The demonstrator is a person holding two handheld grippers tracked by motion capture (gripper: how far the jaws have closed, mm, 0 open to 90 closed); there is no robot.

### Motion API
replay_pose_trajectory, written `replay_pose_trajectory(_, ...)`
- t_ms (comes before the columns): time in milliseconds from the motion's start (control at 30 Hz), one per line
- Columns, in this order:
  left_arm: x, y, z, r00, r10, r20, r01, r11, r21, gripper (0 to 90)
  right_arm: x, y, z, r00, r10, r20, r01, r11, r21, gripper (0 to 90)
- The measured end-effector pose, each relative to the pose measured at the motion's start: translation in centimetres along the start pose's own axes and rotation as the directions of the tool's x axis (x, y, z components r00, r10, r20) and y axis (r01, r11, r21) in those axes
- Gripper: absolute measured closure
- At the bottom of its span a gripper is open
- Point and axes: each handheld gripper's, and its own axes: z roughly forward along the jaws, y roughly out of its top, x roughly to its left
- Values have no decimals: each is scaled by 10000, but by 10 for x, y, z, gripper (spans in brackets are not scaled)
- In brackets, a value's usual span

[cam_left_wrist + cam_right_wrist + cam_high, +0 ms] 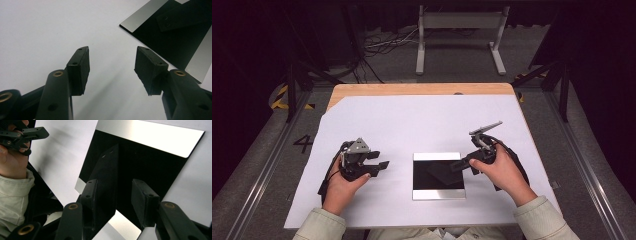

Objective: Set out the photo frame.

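Two grippers hover over the white sheet on the worktop (362,90). The mirror-like square panel (439,176) lies flat at centre front. The right gripper (460,166) reaches over its right edge, fingers apart and clamped on nothing (dark shape under them looks like their reflection). The left gripper (381,169) waits beside it, fingers apart, empty. Best approach: lower squarely, straddle the edge, then close.
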Motion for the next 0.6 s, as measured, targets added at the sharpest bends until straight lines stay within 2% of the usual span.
replay_pose_trajectory(167,0,0,0,10000,0,-16,0,10000,4,463,-2,-1,3,9986,437,-312,-435,9990,50,560)
replay_pose_trajectory(300,0,0,-1,10000,28,-46,-28,10000,-20,463,0,-2,7,9971,645,-393,-640,9978,150,573)
replay_pose_trajectory(600,0,0,0,10000,33,-49,-33,10000,-18,462,0,-1,11,9950,779,-620,-754,9963,405,588)
